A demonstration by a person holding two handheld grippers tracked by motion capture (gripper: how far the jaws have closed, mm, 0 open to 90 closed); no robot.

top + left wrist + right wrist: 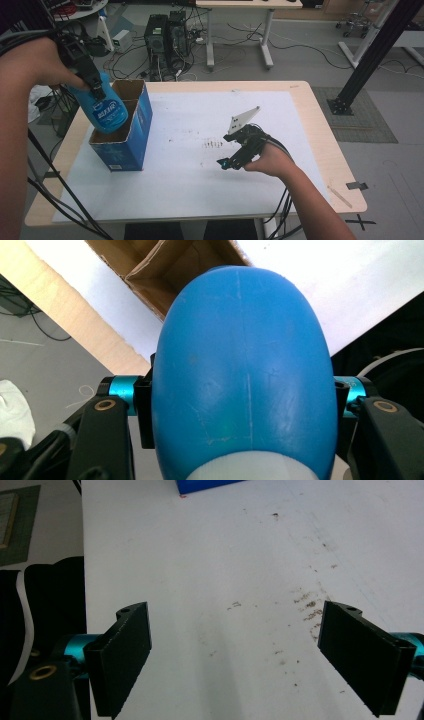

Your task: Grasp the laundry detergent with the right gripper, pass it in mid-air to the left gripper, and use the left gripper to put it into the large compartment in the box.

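the left gripper (96, 86) is clamped on the blue bottle (106, 111), which hangs over the open top of the blue cardboard box (131, 137) at the left of the table (310, 115); the right gripper (226, 163) rests low over the white sheet (200, 115), its jaws wide apart with nothing between them

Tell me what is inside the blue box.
The blue box has two brown cardboard compartments. The blue bottle, clamped by the left gripper, hangs over the near one; its floor is hidden.
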